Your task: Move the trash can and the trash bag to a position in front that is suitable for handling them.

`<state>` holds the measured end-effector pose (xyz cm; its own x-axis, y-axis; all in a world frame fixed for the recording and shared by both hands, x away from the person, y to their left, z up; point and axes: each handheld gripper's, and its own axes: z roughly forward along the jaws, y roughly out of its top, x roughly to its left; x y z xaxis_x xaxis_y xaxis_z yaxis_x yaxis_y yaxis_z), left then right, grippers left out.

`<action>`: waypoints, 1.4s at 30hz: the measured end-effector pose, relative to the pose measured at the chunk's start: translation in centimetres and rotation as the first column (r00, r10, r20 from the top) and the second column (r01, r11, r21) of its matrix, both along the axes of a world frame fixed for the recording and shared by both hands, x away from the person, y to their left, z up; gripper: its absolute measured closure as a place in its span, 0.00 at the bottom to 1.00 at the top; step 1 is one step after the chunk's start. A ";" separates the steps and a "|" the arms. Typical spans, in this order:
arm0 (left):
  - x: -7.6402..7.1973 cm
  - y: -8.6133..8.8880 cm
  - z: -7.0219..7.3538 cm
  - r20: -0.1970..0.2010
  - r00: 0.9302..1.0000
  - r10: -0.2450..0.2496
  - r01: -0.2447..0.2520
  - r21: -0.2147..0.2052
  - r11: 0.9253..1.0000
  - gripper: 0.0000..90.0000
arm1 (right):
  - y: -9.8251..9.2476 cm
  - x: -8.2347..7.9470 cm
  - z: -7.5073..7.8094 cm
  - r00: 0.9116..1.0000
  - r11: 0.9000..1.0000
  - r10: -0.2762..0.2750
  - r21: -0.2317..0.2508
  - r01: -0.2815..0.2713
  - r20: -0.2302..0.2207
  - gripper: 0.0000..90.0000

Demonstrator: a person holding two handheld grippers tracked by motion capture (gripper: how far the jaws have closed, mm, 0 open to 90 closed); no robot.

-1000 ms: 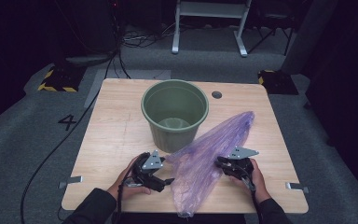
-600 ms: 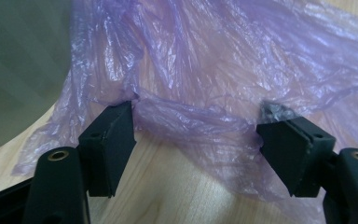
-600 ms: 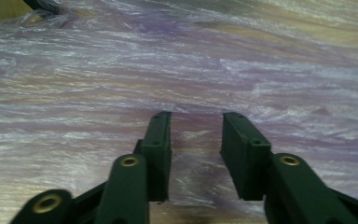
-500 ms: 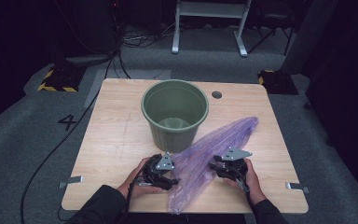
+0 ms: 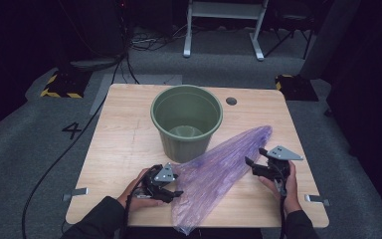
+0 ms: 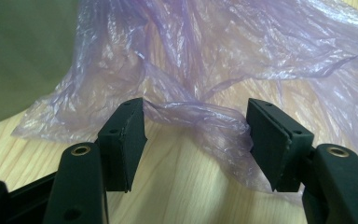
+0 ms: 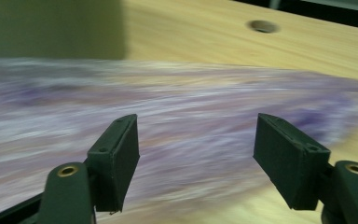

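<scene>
The purple bag [image 5: 219,172] lies flat on the tabletop [image 5: 124,144] just in front of the green bucket [image 5: 186,119], one edge against the bucket's base. Its long axis runs on a diagonal — from the narrow far tip to the right of the bucket, down to the wide crumpled end at the tabletop's near edge. The left hand-held gripper [image 5: 175,189] sits in front of the bucket and to its left, right at the bag's left edge, and it is the nearer of the two to the plastic. In the left gripper view a twisted fold of the bag [image 6: 200,116] stretches between its jaws, which stand about half open; they have just been closing, the pads brushing the fold at either side without clamping it yet. The right hand-held gripper [image 5: 252,160] is to the right of the bucket, beside the bag's right edge near the narrow tip, pointing back at the plastic. Its jaws have just been opening and now stand wide with nothing between them — the right gripper view shows the bag [image 7: 168,116] blurred beyond the pads. The coming grasp likely falls to the left side, with the fold dead ahead.
</scene>
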<state>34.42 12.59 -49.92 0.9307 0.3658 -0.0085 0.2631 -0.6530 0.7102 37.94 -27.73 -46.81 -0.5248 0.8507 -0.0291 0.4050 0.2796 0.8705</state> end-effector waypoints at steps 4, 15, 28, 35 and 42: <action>0.0 0.6 0.0 -0.001 1.000 -0.011 0.011 0.000 1.000 0.42 | -1.2 1.8 -0.1 0.996 0.996 -0.084 0.013 0.085 -0.043 0.30; -0.2 2.1 -0.1 0.001 1.000 -0.018 0.018 -0.007 1.000 0.39 | -0.3 6.0 -2.2 0.973 0.990 -0.141 -0.040 0.136 -0.182 0.24; -0.3 2.9 -0.2 0.004 1.000 -0.030 0.030 -0.008 1.000 0.38 | 0.9 6.5 -3.3 0.975 0.991 -0.124 -0.075 0.112 -0.186 0.51; -0.1 2.6 -0.3 0.000 1.000 0.022 -0.022 0.000 1.000 0.26 | 1.6 5.8 -3.4 0.986 0.995 -0.071 -0.081 0.059 -0.151 0.83; -0.3 2.6 1.0 0.019 0.997 0.080 -0.080 -0.034 0.996 0.18 | 1.5 5.3 -3.2 0.992 0.997 -0.059 -0.059 0.053 -0.109 0.94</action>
